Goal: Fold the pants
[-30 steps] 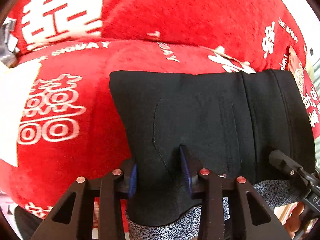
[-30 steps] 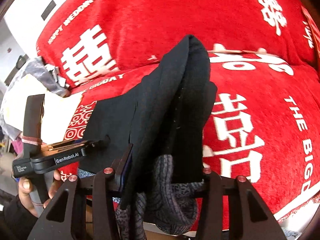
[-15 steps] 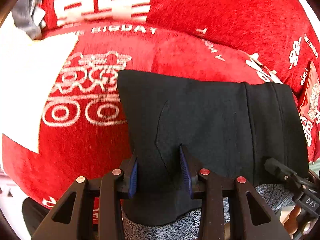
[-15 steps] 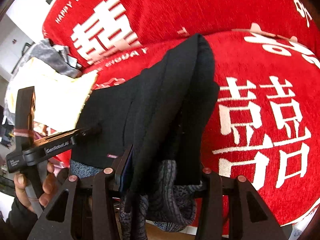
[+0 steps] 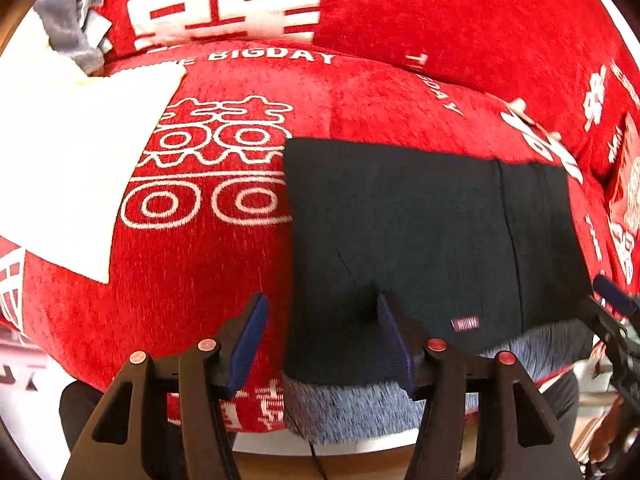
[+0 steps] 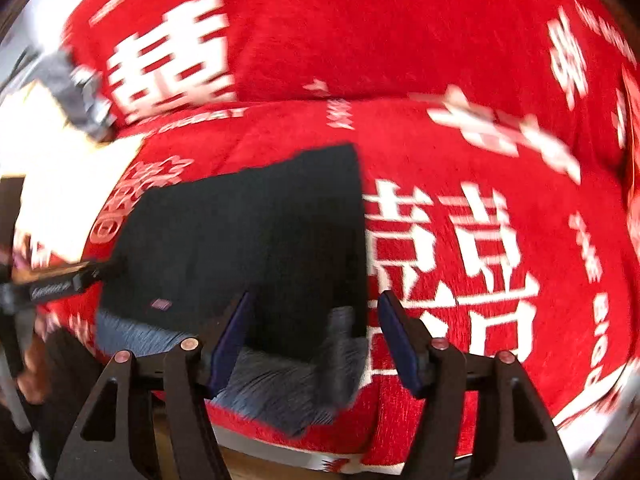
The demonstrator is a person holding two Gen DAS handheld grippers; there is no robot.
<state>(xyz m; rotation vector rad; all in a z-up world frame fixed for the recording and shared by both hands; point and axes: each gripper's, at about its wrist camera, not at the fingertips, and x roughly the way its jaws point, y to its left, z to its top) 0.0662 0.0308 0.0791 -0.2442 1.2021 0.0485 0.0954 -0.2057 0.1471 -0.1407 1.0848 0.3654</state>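
left wrist view: the black pants [image 5: 420,240] lie folded into a flat rectangle on the seat of a sofa under a red cover [image 5: 208,280] printed with white characters and the words "bigday", their grey heathered lining [image 5: 344,408] hanging over the front edge. the left gripper [image 5: 322,336] has its blue-padded fingers spread wide, straddling the near left corner of the pants, with nothing pinched between them. a pale cloth [image 5: 76,152] lies on the seat well to the left, a crumpled grey garment [image 5: 70,36] behind it, and the tip of the right gripper [image 5: 614,312] shows at the pants' right edge. right wrist view, blurred by motion: the same pants [image 6: 248,248] rest flat on the red cover [image 6: 480,152], with the right gripper [image 6: 314,336] parted around their near right corner, gripping nothing. the left gripper [image 6: 60,284] pokes in from the left, its tip at the pants' left edge.
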